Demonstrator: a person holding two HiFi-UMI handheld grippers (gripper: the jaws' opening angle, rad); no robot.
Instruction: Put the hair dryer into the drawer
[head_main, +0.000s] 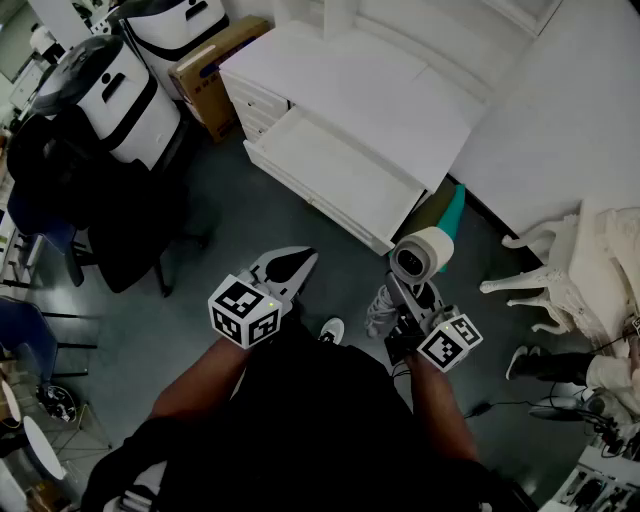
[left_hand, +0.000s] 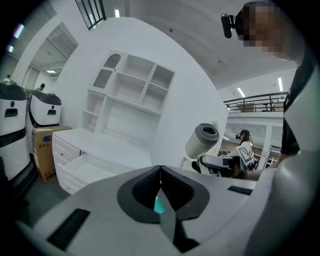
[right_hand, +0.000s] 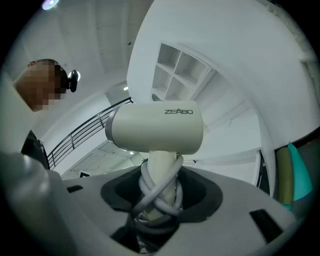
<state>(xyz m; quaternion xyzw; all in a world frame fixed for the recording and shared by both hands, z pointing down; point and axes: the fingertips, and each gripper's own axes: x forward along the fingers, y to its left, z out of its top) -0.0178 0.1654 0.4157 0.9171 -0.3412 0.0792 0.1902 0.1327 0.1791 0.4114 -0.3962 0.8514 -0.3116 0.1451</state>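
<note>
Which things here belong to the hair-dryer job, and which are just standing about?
Job: hair dryer, gripped by its cord-wrapped handle in the right gripper; open drawer.
Standing about: cardboard box; white carved-leg furniture.

The foot of the hair dryer (right_hand: 155, 131) handle and the end of its wound cord (right_hand: 159, 195) sink out of sight between the jaws of the right gripper (right_hand: 161, 172), which close round the handle. In the left gripper view, the near front of the drawer (left_hand: 92, 172) is covered by the body of the left gripper (left_hand: 160, 170). Just right of the drawer, a teal and olive thing (head_main: 452, 212) stands half behind the dryer's barrel, with too little showing to name it. Left of the drawer, a cardboard box (head_main: 215, 65) is partly hidden by a white machine (head_main: 185, 30) that the top edge cuts off. Well to the right of the drawer, a white chair with carved legs (head_main: 560, 270) runs past the picture's edge.
</note>
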